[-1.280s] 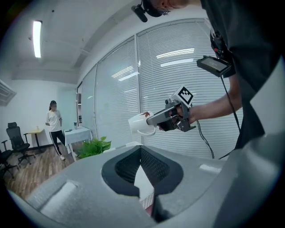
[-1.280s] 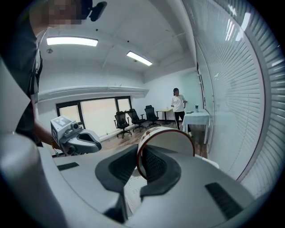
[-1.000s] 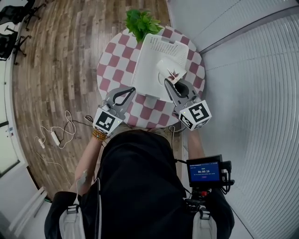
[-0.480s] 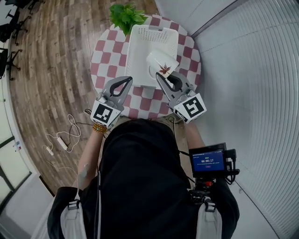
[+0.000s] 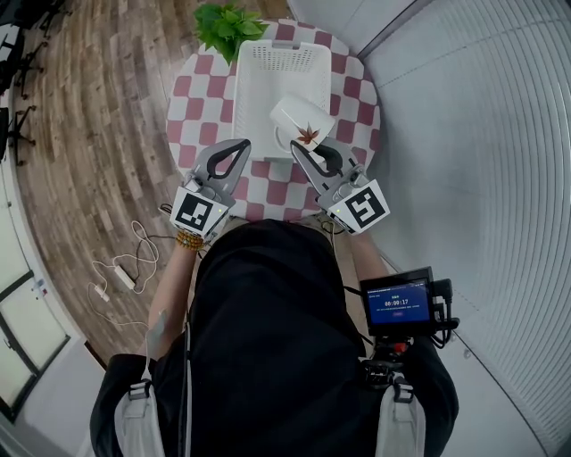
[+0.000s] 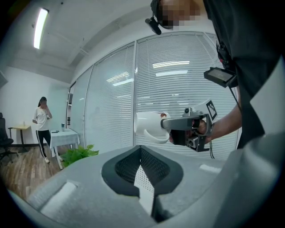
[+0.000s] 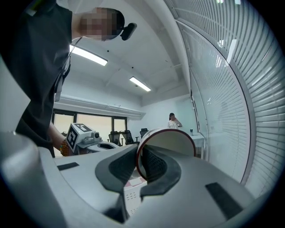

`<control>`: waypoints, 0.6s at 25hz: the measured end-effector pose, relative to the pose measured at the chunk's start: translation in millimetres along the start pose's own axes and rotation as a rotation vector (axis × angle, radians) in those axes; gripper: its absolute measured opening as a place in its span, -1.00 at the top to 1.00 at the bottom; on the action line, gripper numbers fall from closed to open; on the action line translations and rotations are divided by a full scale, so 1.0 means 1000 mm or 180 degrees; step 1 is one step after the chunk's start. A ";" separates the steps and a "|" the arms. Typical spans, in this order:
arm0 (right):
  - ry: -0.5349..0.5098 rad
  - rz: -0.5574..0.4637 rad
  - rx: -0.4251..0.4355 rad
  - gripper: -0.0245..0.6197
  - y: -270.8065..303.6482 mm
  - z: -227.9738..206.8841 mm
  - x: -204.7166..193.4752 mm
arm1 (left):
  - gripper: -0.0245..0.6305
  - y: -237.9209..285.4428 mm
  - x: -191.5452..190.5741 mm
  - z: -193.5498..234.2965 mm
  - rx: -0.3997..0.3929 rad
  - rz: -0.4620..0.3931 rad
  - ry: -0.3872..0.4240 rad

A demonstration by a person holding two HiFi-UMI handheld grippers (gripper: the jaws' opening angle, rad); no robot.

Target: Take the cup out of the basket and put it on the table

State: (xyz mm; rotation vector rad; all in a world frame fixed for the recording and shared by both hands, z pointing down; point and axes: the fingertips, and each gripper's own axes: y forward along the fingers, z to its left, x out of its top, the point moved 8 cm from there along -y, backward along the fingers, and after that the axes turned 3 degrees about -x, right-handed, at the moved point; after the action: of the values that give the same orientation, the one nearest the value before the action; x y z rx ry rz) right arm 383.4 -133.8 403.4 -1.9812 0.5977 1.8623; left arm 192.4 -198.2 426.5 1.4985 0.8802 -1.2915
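A white cup (image 5: 299, 120) with a red leaf print hangs tilted on its side over the near right part of the white basket (image 5: 254, 54). My right gripper (image 5: 295, 148) is shut on the cup's rim, one jaw inside the mouth and one outside, as the right gripper view shows at the cup (image 7: 167, 142). In the left gripper view the cup (image 6: 149, 127) shows its handle pointing down, held by the right gripper (image 6: 165, 124). My left gripper (image 5: 243, 145) hovers at the basket's near left corner, jaws shut with nothing between them (image 6: 140, 149).
The basket stands on a small round red-and-white checked table (image 5: 201, 98), with a green plant (image 5: 223, 22) at its far edge. A blind-covered glass wall (image 5: 482, 134) runs along the right. Cables (image 5: 125, 268) lie on the wood floor. A person (image 6: 42, 122) stands far off.
The right gripper has carried the cup a little left, from the basket's right edge to over its near end. The left gripper has risen closer to the basket's near corner.
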 end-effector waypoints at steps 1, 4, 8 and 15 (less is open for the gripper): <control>0.0008 -0.0027 -0.0002 0.81 -0.002 0.001 -0.002 | 0.91 0.001 -0.001 -0.001 -0.0004 -0.0003 0.0005; 0.0055 -0.0082 -0.0016 0.81 -0.006 0.004 -0.002 | 0.91 -0.002 0.000 -0.004 -0.0012 0.0003 -0.0013; 0.0018 -0.0095 -0.0002 0.81 -0.010 0.003 -0.004 | 0.91 -0.004 0.001 -0.006 -0.0033 -0.0034 -0.0058; 0.0008 -0.0159 0.0010 0.81 -0.012 0.009 -0.007 | 0.91 -0.008 0.004 -0.016 -0.0093 -0.0225 -0.0158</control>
State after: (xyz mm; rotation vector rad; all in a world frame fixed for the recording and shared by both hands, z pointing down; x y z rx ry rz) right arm 381.5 -118.0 409.8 -1.9787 0.5465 1.8285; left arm 190.5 -180.6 421.0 1.4180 0.9230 -1.3558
